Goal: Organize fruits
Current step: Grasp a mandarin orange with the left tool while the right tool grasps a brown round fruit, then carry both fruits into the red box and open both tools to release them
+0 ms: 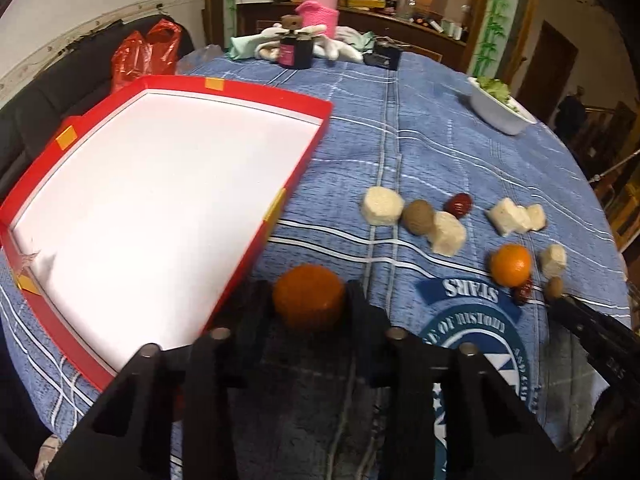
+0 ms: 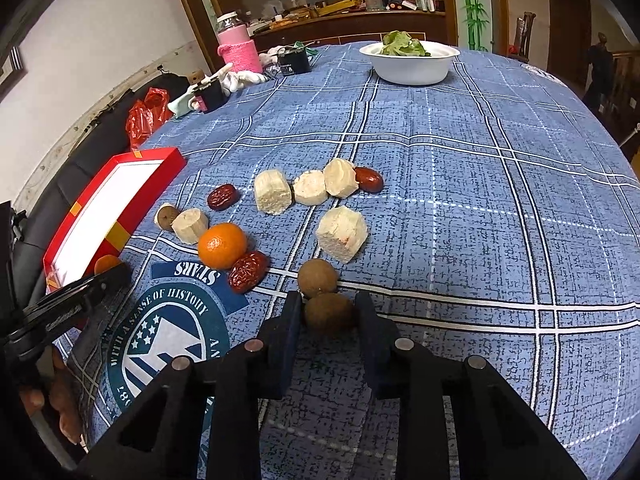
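My left gripper (image 1: 310, 302) is shut on a dark orange tangerine (image 1: 309, 296) on the blue cloth, right beside the red tray (image 1: 240, 90) with its white floor. My right gripper (image 2: 330, 320) is shut on a brown longan (image 2: 330, 314); a second longan (image 2: 317, 278) touches it just ahead. Loose on the cloth lie a bright tangerine (image 2: 222, 245), three red dates (image 2: 248, 272), several white fruit chunks (image 2: 342, 234) and a small longan (image 2: 166, 216). The left gripper (image 2: 110, 274) with its tangerine shows at the left edge of the right wrist view.
A white bowl of greens (image 2: 410, 64) stands at the far side of the table. A pink-sleeved jar (image 2: 236, 46), a dark jar (image 1: 295, 50), white gloves and a black box crowd the far left. A red plastic bag (image 1: 146, 52) lies on the black seat beyond the tray.
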The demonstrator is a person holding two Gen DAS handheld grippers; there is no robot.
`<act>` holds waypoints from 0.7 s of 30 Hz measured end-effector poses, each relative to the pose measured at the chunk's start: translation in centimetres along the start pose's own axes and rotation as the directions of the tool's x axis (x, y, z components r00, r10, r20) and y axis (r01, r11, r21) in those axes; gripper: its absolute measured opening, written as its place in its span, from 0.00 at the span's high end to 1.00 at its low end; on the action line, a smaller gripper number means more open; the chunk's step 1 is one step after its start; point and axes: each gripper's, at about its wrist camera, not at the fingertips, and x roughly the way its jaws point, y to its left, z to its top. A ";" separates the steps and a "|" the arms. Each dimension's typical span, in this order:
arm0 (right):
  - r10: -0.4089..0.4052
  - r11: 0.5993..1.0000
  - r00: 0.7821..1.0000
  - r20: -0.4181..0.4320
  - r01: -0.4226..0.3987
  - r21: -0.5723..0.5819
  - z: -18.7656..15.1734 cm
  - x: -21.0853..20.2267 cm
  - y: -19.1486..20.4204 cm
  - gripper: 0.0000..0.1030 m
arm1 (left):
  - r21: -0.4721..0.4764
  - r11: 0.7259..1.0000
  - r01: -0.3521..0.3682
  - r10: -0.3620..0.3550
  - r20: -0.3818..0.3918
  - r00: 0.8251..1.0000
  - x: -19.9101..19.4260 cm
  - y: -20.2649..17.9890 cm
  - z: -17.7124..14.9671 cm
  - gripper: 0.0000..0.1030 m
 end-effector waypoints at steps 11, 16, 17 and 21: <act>-0.010 1.000 1.000 0.012 0.010 -0.006 -0.4 -0.7 0.0 0.73 | 0.061 0.998 0.010 -0.011 0.008 1.000 -1.1 -2.1 -0.5 0.69; -0.015 1.000 0.999 0.032 0.015 -0.001 -1.0 -1.7 0.1 0.73 | 0.109 0.994 0.021 -0.024 0.018 1.000 -1.8 -4.2 -0.6 0.69; -0.017 1.000 0.999 0.034 0.017 -0.002 -1.2 -1.9 0.1 0.73 | 0.114 0.993 0.022 -0.026 0.028 0.999 -2.0 -4.5 -0.6 0.69; -0.031 1.000 0.999 0.044 0.031 0.000 -1.8 -2.6 0.3 0.73 | 0.121 0.992 0.028 -0.033 0.044 0.998 -2.6 -4.7 -0.5 0.69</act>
